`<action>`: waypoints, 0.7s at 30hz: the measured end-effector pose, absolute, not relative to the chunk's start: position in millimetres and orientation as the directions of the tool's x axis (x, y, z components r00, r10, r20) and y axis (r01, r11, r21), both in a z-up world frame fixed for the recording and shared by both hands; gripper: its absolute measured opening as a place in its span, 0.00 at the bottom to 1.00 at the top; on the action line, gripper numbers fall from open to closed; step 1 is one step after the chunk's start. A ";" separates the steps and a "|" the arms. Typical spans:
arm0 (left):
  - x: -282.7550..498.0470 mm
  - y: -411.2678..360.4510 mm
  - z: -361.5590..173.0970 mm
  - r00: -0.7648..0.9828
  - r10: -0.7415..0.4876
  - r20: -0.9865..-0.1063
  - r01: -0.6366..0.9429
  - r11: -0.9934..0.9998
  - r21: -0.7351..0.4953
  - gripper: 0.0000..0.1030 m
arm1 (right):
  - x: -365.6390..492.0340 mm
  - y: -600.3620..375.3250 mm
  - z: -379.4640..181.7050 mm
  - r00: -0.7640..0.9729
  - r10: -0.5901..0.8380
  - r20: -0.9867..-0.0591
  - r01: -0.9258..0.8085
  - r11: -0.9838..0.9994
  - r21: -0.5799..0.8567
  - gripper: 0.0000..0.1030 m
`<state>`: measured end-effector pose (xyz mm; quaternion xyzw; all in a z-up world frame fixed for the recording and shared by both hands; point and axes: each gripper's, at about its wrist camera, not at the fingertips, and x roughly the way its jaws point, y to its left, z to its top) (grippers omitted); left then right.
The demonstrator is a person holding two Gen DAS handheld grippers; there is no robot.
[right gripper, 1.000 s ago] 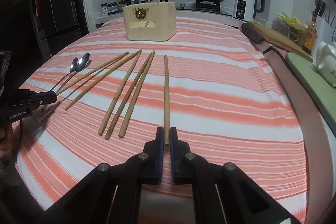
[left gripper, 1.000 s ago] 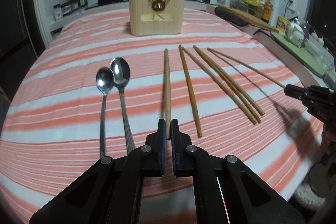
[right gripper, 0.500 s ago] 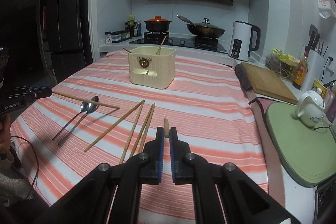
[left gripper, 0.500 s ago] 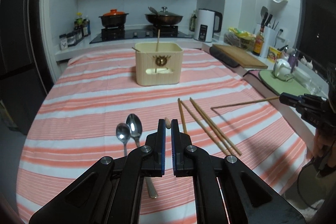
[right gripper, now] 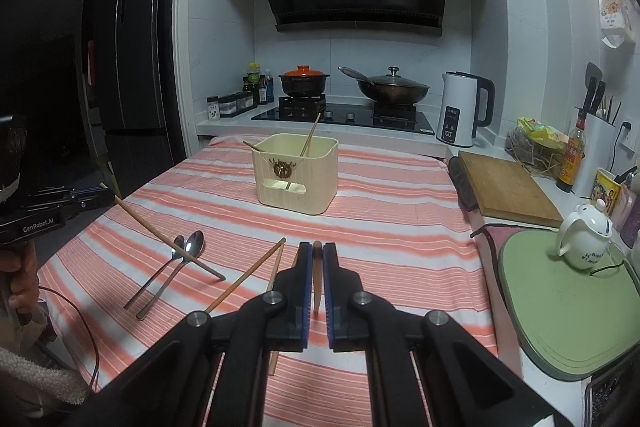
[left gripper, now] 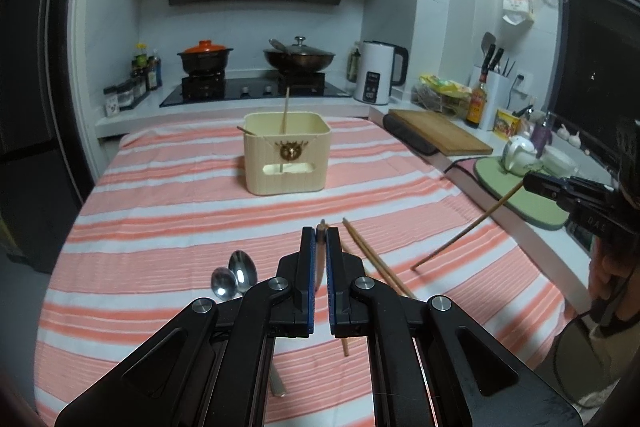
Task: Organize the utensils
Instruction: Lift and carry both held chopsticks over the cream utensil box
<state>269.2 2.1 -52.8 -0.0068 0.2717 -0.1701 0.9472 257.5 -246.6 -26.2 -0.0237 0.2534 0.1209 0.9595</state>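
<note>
My left gripper [left gripper: 320, 233] is pinched on a chopstick [left gripper: 320, 255], its tip poking out between the fingers, held off the table [left gripper: 160, 227]. My right gripper [right gripper: 317, 251] is clamped on another chopstick [right gripper: 316, 279] the same way; in the left view that stick [left gripper: 468, 231] slants down from the right gripper [left gripper: 532, 183], tip low near the cloth. The cream holder [right gripper: 296, 173] sits mid-table toward the stove, two sticks already standing in it. Nearer me than the holder: two spoons [right gripper: 176, 267] side by side to its left, and loose chopsticks [right gripper: 248, 273] lying on the cloth between the spoons and my right gripper. I can't count the loose ones, as the fingers cover part of them.
</note>
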 end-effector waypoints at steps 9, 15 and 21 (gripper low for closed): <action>266.5 5.6 -46.8 0.793 -0.347 -0.501 0.326 0.936 -0.131 0.02 | 256.4 -247.2 -16.0 0.848 0.234 -0.476 -0.253 0.967 0.026 0.05; 265.8 6.0 -38.6 0.798 -0.353 -0.490 0.333 0.934 -0.130 0.02 | 256.3 -247.6 -8.9 0.852 0.245 -0.463 -0.263 0.964 0.025 0.05; 272.8 6.7 -35.6 0.791 -0.359 -0.495 0.335 0.932 -0.141 0.02 | 258.4 -244.0 1.2 0.855 0.260 -0.449 -0.282 0.959 0.019 0.05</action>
